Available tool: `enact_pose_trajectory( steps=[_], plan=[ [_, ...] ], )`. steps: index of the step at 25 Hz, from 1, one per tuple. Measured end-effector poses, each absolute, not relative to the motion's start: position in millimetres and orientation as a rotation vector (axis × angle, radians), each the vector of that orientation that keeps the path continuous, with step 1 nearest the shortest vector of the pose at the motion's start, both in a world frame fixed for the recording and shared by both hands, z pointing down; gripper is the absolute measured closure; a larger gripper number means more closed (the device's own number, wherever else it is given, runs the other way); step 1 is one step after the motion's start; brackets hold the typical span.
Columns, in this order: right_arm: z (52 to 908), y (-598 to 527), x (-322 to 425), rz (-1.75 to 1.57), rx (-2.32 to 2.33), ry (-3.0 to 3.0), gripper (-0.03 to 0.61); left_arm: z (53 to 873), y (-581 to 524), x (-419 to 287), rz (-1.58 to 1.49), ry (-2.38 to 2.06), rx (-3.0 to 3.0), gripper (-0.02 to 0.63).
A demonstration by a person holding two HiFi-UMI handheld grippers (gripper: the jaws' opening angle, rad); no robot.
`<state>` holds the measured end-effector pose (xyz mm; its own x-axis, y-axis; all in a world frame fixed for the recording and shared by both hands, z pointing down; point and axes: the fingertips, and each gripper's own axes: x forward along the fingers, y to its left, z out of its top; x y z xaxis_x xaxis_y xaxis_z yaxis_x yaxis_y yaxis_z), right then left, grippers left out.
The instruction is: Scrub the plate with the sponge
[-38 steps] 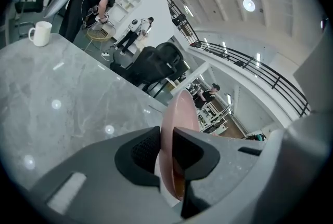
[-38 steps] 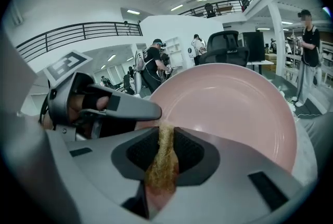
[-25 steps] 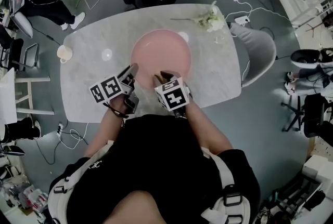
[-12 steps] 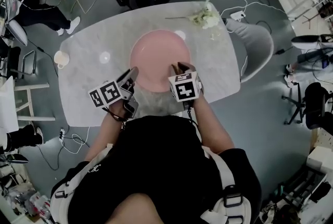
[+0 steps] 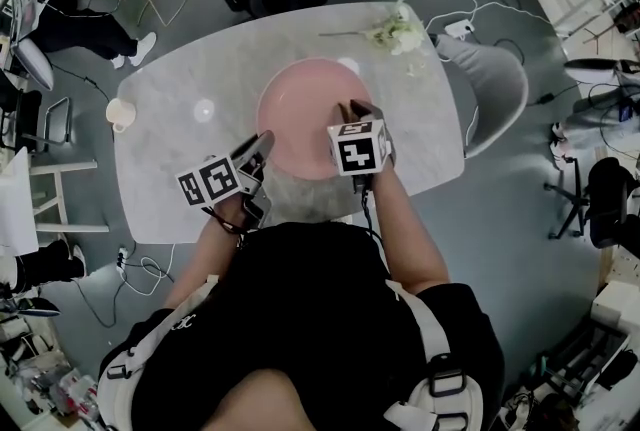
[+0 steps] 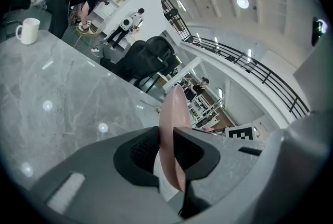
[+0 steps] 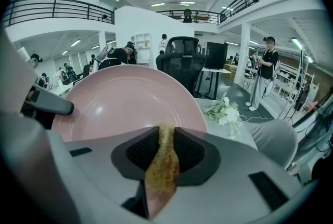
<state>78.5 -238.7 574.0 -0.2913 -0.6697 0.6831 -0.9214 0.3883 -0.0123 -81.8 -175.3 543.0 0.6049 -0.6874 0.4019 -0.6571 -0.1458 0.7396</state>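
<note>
Left gripper (image 6: 166,151): clamped on the rim of the round pink plate (image 5: 305,104) over the grey marble table (image 5: 180,89). Hold that brace firm.
Right gripper (image 7: 164,149): you're pinching the flat yellow-brown sponge (image 7: 162,166), its tip poking ahead of the jaws.
Plate face: right in front of that tip; contact, can't tell.
Scrub: light pressure and wide arcs, so the rim isn't levered loose.

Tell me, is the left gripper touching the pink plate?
Touching. The left gripper view shows the left gripper clamping the rim of the pink plate.
</note>
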Motion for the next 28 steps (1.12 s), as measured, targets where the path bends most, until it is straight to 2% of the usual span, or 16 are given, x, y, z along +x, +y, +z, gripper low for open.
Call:
enact_pose_trajectory(
  steps=[16,28],
  plan=[
    [547,-207,-45,0.433,1.049,-2.359,0.495,548,-174,-90,-0.044,-1.091,1.818,0.548],
    [565,-145,-68,0.359,0.759,-2.377,0.495,550,-180,-100,-0.100,-1.129,1.765,0.551]
  ],
)
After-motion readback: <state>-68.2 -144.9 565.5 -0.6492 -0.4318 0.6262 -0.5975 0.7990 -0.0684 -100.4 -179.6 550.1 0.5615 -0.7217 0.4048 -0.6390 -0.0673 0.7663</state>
